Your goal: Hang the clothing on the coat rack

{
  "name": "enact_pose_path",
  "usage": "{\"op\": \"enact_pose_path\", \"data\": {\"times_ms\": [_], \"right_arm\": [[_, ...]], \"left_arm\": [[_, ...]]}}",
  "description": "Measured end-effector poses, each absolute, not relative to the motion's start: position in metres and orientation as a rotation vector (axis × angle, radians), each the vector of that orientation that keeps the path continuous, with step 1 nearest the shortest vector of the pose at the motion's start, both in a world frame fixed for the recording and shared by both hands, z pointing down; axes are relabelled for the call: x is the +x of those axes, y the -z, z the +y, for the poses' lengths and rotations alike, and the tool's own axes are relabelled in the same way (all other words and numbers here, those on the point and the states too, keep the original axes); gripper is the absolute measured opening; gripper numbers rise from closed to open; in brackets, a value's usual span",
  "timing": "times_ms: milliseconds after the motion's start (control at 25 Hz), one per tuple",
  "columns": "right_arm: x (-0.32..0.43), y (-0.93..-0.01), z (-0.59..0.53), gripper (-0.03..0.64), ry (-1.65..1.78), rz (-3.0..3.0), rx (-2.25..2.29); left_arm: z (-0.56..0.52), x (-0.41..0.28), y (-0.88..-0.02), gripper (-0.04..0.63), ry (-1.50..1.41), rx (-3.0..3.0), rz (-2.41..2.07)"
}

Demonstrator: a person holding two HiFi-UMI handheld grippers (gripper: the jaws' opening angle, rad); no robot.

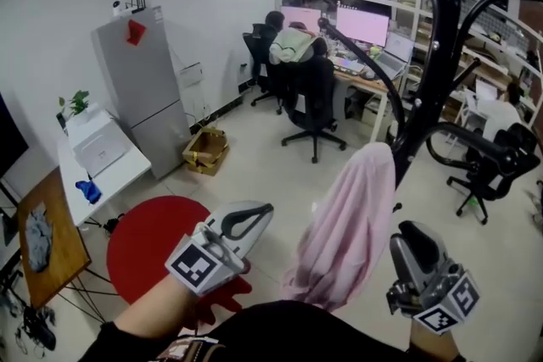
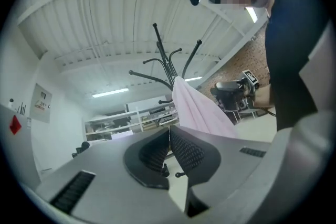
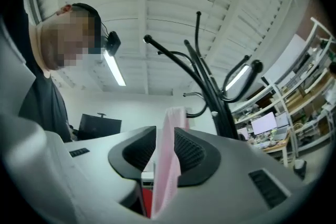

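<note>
Office floor [image 1: 254, 174], pale tile. Coat rack [image 1: 433, 55], black, far right. Pink garment [image 1: 344, 233] draped over a low rack arm, long axis vertical, between both grippers. Right gripper [image 1: 414, 243]: seemingly nearer, just right of the cloth, jaws apart, nothing pinched. Left gripper [image 1: 248, 220]: jaws together, empty. Cardboard box [image 1: 206, 150], far left: contents unclear.

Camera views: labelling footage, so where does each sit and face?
Head view: on the head, down at the pink garment on the coat rack; left gripper, right gripper, a forearm.
Left gripper view: upward along shut jaws; person's torso.
Right gripper view: upward, garment between jaws; person's shoulder.
All share garment, rack.
</note>
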State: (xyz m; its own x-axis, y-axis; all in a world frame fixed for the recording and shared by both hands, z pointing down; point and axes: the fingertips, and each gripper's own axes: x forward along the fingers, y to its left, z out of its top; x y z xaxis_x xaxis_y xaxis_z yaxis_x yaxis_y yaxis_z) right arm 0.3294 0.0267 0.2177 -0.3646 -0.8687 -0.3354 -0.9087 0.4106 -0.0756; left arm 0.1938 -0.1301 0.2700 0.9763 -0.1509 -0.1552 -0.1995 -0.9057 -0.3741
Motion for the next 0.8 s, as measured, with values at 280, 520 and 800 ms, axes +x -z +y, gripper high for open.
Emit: {"op": "enact_pose_path", "data": {"times_ms": [280, 520, 800], "right_arm": [[0.212, -0.238, -0.005, 0.114, -0.041, 2.565, -1.197], [0.141, -0.308, -0.079, 0.098, 0.198, 2.649, -1.101], [0.06, -0.423, -0.142, 0.002, 0.449, 2.815, -1.068]], "left_arm": [[-0.144, 0.091, -0.322, 0.005, -0.178, -2.946, 0.412], [-0.161, -0.015, -0.37, 0.005, -0.198, -3.117, 0.682], [-0.15, -0.108, -0.446, 0.003, -0.144, -3.212, 1.056]]}}
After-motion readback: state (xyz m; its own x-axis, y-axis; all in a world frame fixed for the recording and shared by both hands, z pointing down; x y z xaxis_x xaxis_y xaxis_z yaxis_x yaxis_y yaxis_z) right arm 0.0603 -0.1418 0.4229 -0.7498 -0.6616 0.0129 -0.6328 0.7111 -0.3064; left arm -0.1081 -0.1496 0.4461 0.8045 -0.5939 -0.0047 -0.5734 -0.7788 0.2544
